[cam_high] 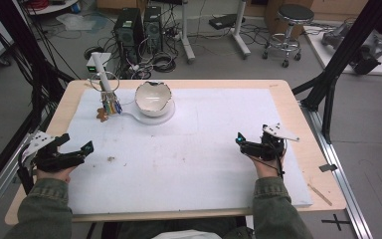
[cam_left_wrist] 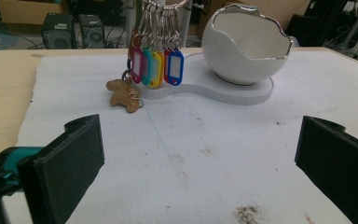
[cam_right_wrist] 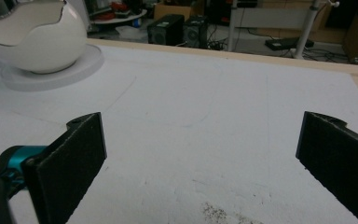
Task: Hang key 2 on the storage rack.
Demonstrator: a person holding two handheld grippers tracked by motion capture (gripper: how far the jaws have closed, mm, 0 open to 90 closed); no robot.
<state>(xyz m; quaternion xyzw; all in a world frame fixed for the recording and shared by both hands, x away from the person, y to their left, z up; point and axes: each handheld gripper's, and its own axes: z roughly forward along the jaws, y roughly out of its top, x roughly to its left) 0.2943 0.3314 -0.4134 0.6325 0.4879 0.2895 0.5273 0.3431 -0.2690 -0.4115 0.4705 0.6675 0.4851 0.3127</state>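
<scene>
With both the left gripper [cam_high: 79, 152] and the right gripper [cam_high: 243, 142] gaping wide, holding nothing near the table's near edge, the keys [cam_left_wrist: 156, 65] hang on their stand by the bowl [cam_left_wrist: 244, 44] towards the far left corner, where a careless reach could topple it.

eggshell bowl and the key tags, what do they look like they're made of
Eggshell bowl: likely glazed ceramic, glossy white with a shiny silvery jagged rim. Key tags: probably coloured plastic with paper inserts, hung on metal rings. The brown figure beside them could be leather or wood.
</scene>
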